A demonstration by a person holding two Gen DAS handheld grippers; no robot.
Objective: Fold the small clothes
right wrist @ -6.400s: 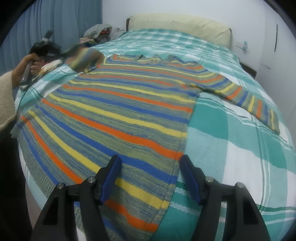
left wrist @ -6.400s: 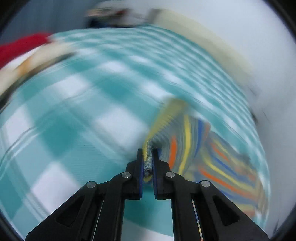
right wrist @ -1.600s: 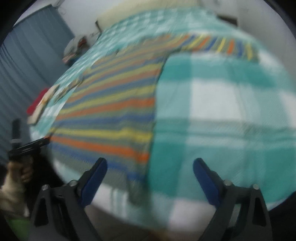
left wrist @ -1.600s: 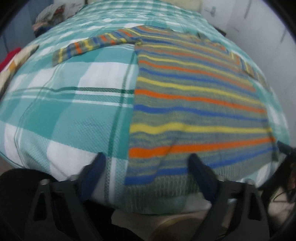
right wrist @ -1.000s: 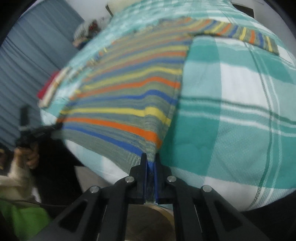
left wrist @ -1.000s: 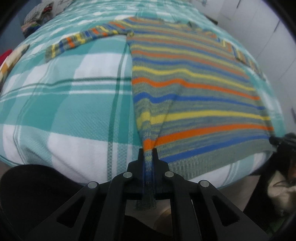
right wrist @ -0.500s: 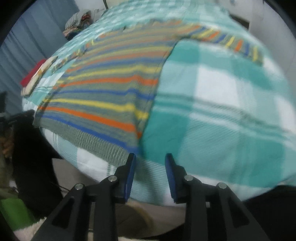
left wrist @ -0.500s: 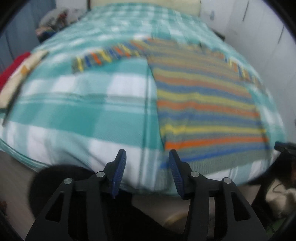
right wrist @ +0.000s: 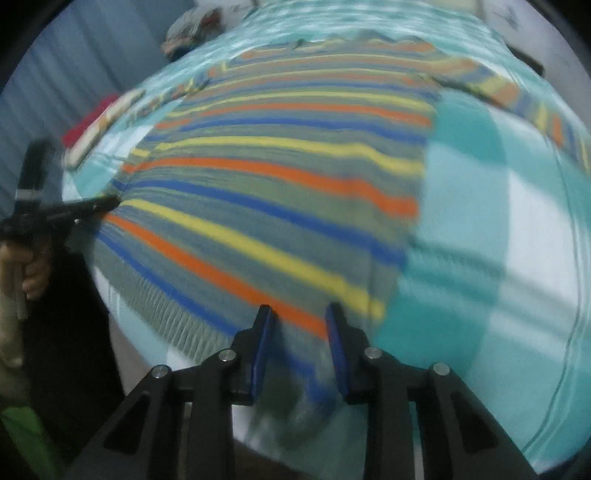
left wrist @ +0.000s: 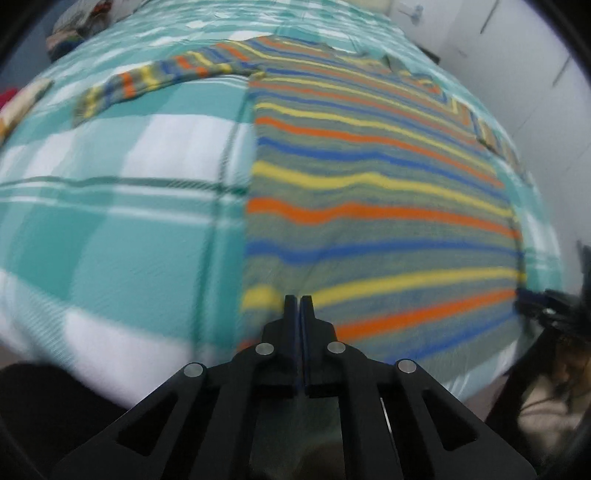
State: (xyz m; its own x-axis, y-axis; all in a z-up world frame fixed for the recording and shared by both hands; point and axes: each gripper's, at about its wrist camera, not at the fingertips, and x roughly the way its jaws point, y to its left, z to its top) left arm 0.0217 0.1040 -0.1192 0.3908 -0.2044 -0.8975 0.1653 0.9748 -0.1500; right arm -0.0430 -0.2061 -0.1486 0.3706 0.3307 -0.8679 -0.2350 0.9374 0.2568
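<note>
On teal checked bedspread (left wrist: pixel 110 229), striped sweater (left wrist: pixel 369 192).

A big bed (left wrist: pixel 110 229) fills most of both views. Its cover has green and white squares with thin dark green lines. In the right wrist view, blue curtains (right wrist: pixel 74 59) hang at the upper left of the frame. A small heap of clothes (right wrist: pixel 188 26) sits at the far corner of the bed. A red and cream thing (right wrist: pixel 99 118) lies near the bed's left edge. In the left wrist view, white cupboard doors (left wrist: pixel 546 74) stand at the upper right.
</note>
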